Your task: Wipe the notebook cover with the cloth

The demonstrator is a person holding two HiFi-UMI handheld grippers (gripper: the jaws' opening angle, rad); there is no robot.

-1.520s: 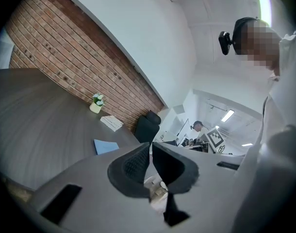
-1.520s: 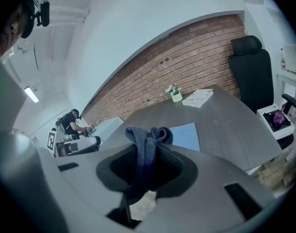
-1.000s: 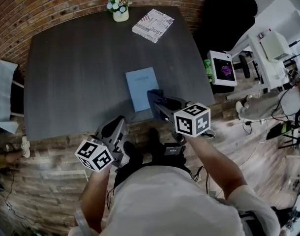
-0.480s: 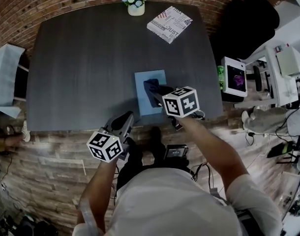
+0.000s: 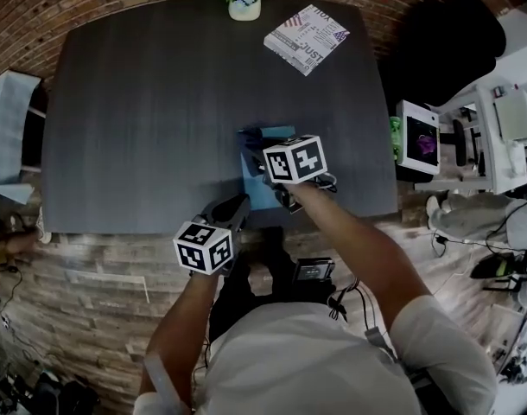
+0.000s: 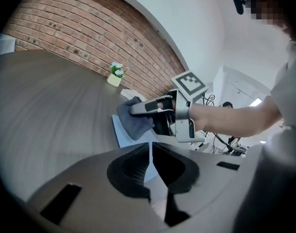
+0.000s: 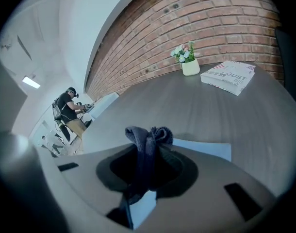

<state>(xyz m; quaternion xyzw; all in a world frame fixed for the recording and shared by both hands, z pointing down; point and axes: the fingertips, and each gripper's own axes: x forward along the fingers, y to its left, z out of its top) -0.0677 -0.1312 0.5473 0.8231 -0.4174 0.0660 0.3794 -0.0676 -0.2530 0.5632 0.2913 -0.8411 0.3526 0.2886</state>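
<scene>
- right gripper [image 7: 147,152] was clamped on the dark grey cloth [image 7: 144,132], which was bunched between its jaws; cloth sat over the far end of the light blue notebook [image 5: 258,194]; contact with the cover was unclear
- left gripper [image 6: 151,149] had its jaws together with nothing in them; it was held just off the notebook's near left corner, not touching it
- flower pot [image 5: 244,5] and magazine [image 5: 307,38] lay well beyond the notebook
- step judged: wiping stroke on the cover, early on; next move likely called for pressing the cloth down and dragging it along the cover; the notebook was unpinned and could slide
</scene>
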